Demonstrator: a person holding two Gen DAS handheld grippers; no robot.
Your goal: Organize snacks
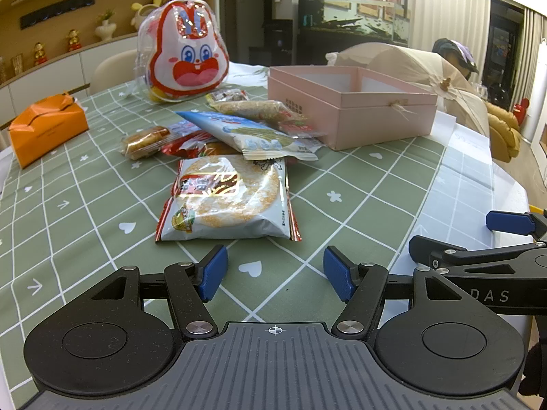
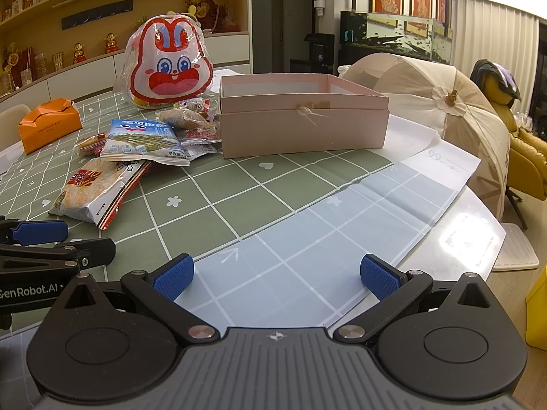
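2 wrist views, low over table [image 1: 376, 184], facing forward-down — both share pink box [image 2: 304, 130], snacks.

Both views are lit by warm indoor light, moderately bright and fairly even, with only soft, faint shadows under things. A pale glare washes the glossy white tabletop [image 2: 454, 235] at its far right edge in the right wrist view, and highlights glint on the clear plastic rabbit-face bag [image 1: 186, 49]. The upper right corners blow out to white. Fisheye distortion bends the green checked tablecloth [image 1: 85, 205] lines and the room's edges. Focus is sharp nearby; distant shelves look slightly soft.
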